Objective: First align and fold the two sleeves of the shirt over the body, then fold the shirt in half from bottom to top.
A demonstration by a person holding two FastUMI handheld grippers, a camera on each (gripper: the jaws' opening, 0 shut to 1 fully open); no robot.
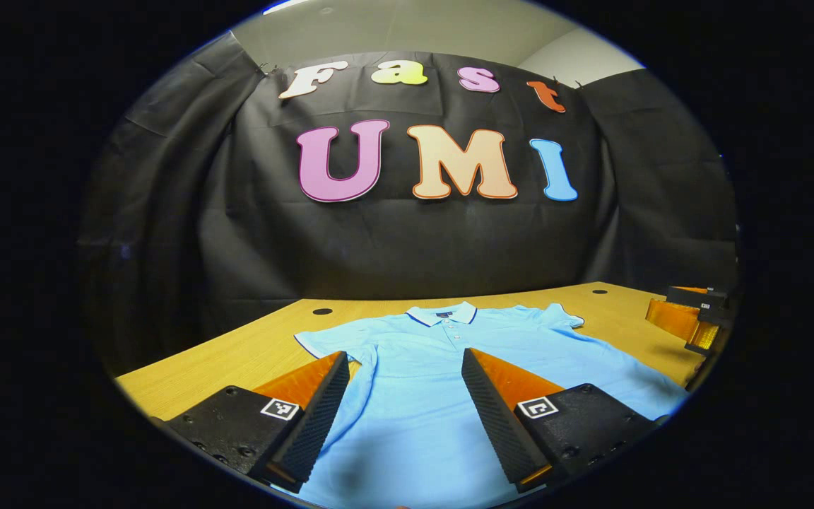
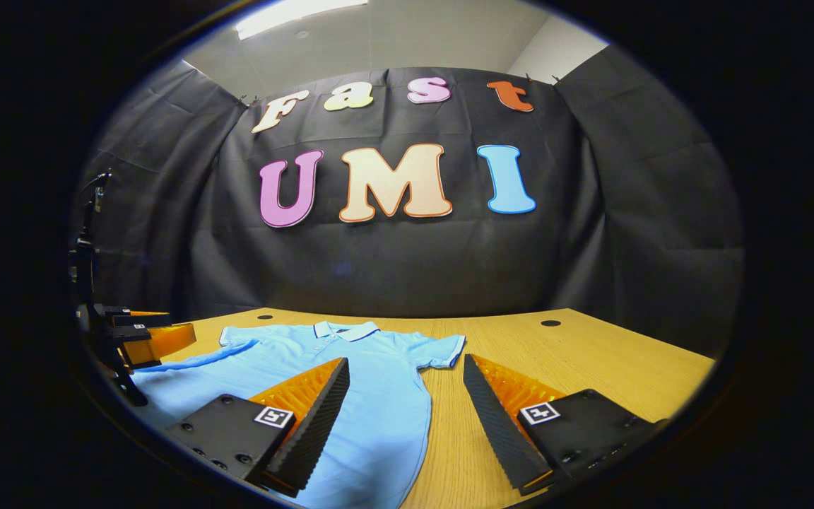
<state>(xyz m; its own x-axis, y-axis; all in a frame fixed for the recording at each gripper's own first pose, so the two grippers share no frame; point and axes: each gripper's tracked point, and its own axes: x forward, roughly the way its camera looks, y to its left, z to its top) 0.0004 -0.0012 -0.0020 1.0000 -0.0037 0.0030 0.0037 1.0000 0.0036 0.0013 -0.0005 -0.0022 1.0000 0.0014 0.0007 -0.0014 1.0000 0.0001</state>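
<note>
Shirt (image 1: 435, 382) hem cut off at btm edge; far gripper (image 2: 131, 336) prob. half-seen.

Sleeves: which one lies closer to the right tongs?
The sleeve with the white-trimmed cuff pointing at bare table, just beyond the open right tongs; the other sleeve lies across the shirt.

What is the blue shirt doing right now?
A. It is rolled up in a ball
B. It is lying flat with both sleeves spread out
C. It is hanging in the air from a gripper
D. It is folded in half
B. The shirt lies flat on the table with its collar at the far end and a sleeve sticking out on each side, and both grippers are open above it, touching nothing.
</note>
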